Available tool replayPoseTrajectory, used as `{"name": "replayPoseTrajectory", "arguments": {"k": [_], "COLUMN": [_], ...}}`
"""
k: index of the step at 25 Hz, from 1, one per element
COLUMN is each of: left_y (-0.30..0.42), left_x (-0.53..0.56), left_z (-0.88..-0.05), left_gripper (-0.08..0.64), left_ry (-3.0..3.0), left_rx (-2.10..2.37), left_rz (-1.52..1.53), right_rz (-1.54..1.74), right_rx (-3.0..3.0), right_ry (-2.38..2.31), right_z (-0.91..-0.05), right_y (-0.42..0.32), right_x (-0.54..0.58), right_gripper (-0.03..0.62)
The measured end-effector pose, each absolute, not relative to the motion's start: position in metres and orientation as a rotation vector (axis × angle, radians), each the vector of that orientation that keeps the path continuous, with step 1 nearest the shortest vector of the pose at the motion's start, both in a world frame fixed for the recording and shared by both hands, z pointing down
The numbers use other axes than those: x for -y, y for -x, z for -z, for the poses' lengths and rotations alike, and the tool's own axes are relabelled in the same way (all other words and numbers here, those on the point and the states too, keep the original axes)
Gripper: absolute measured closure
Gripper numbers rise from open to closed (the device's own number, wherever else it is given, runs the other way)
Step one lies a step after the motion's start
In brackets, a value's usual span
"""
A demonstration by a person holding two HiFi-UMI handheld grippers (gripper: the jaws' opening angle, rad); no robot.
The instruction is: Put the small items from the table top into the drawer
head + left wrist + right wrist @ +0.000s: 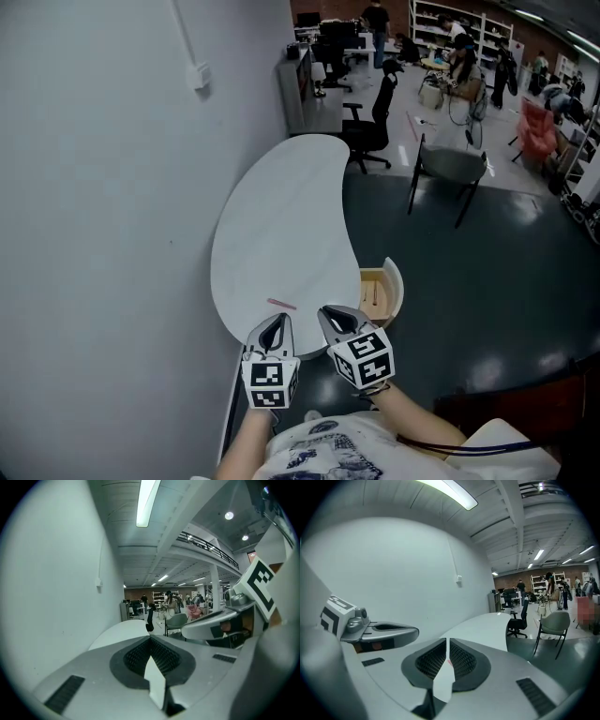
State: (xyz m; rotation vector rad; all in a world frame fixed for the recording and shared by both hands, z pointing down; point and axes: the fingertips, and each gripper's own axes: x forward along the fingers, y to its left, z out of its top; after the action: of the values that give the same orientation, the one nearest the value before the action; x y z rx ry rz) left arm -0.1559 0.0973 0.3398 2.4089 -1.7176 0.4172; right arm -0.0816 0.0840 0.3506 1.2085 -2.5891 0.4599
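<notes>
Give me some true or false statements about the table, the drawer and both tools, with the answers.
1. A slim pink item lies on the white kidney-shaped table top, near the tools. True.
2. The white-fronted, wood-lined drawer is pushed shut. False: it stands open at the table's right edge.
3. The left tool grips the pink item. False: its jaws are together with nothing between them, and the item lies on the table.
4. The right tool has closed jaws and holds nothing. True.
5. The grey shell chair with dark legs is tucked under the table. False: it stands apart on the dark floor.
</notes>
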Motion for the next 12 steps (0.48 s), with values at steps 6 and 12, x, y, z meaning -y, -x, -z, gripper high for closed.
{"name": "replayPoseTrajectory", "arguments": {"k": [6, 12], "left_y": [0.204, 0.232], "left_x": [-0.112, -0.119], "left_z": [-0.345, -0.348], "left_gripper": [0.535, 0.536], "left_ry": [-2.395, -2.378], "left_rx": [1.715, 1.724], "left_rz": [-0.400, -0.396], "right_rz": [-0.442, -0.436], "right_rx": [2.581, 2.569], "right_ry": [-1.199, -1.186], "right_z": [-0.351, -0.356], "right_y": [0.129, 0.156], "right_x": [-0.097, -0.106], "right_gripper": [0.554, 0.554]}}
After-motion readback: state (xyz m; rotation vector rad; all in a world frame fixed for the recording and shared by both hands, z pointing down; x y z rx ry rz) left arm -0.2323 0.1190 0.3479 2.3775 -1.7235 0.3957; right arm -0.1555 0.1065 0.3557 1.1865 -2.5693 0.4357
